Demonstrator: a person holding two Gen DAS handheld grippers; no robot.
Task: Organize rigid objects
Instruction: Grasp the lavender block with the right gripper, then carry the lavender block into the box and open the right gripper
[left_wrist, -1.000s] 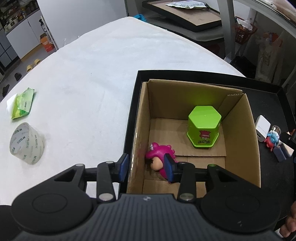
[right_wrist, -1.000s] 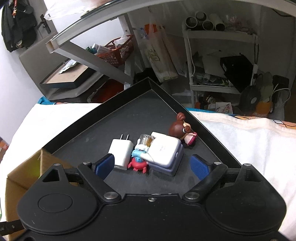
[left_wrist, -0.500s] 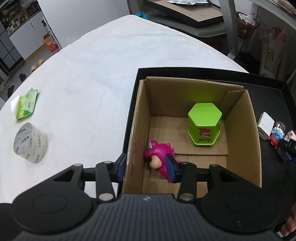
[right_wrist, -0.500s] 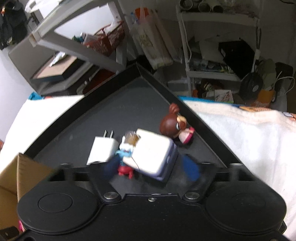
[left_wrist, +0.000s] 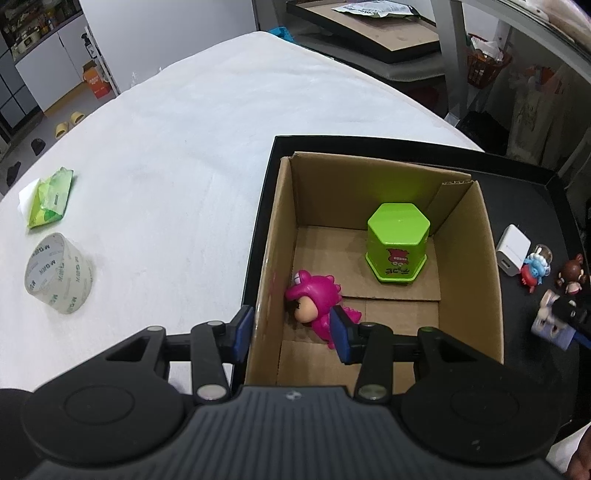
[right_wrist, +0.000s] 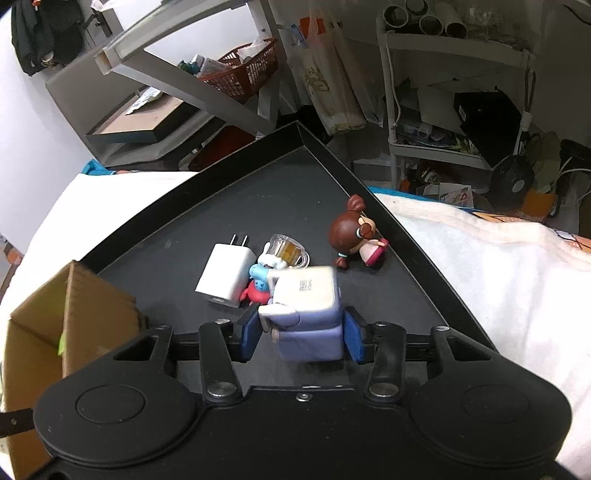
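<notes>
Two grippers are in play. The right gripper (right_wrist: 301, 338) has, within the last second, closed its blue pads from a wide spread on either side of the object cluster down onto the white-topped lavender block-shaped toy (right_wrist: 308, 314). Both pads now stand against the block's sides, pinching it. The block's slightly blurred edges suggest motion, probably the start of a lift; whether it has left the surface cannot be confirmed.

The judgement for the task is that the grasp step is complete and transfer into the open brown cardboard box (left_wrist: 476, 266) comes next.

The block sits on the black shallow tray (right_wrist: 406, 229), close to the right gripper body. It has a pale upper face with a small printed label and a lavender lower section, with small rounded projections on its left side. Just beyond it lie:
1. a white wall charger with two prongs (right_wrist: 226, 275);
2. a small red-and-blue figurine (right_wrist: 257, 282), touching a miniature clear beer mug (right_wrist: 290, 251);
3. a brown-haired doll figurine lying on its side (right_wrist: 351, 234), near the tray rim.

The left gripper (left_wrist: 291, 334) has kept its place over that second. Its pads are spread apart, straddling the box's left wall: one pad outside, one inside just beside the magenta dinosaur-suit figurine (left_wrist: 314, 299). It holds nothing. A lime-green hexagonal container (left_wrist: 398, 242) stands upright deeper in the box.

Outside the tray, on the white tablecloth (left_wrist: 184, 155), rest a roll of clear packing tape (left_wrist: 59, 273) and a green tissue packet (left_wrist: 50, 201), well apart from the box.
</notes>
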